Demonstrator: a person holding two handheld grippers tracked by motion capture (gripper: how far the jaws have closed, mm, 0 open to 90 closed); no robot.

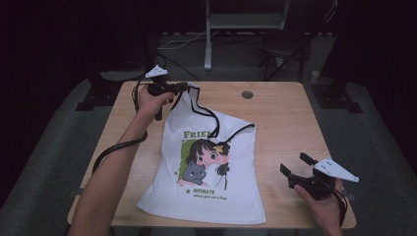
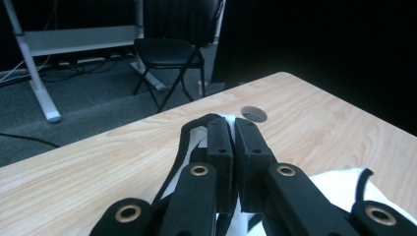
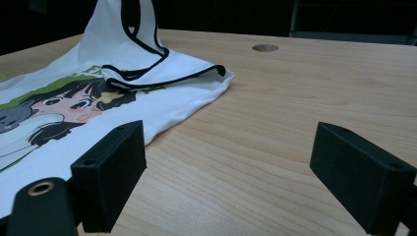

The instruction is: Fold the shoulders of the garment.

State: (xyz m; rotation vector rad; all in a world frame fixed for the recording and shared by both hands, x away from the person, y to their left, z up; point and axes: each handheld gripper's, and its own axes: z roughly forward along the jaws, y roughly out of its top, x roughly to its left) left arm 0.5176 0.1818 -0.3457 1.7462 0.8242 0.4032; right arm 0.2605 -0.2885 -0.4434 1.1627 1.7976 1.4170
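Wooden table (image 1: 290,118) is bearing a white cartoon-print top (image 1: 206,182) lying mostly flat. Left gripper (image 1: 183,87) is pinching its black-trimmed strap (image 2: 189,129) and holding that corner raised, while right gripper (image 1: 292,165) is resting wide open, holding nothing, beside the top's hem.

Shirt (image 1: 206,162): small caption under the print too small to read; top word partly covered by the black-trimmed strap; cut off at the left edge in the right gripper view; strap end hidden between the left gripper (image 2: 232,135) jaws; bench (image 1: 285,123) near edge cut off below.
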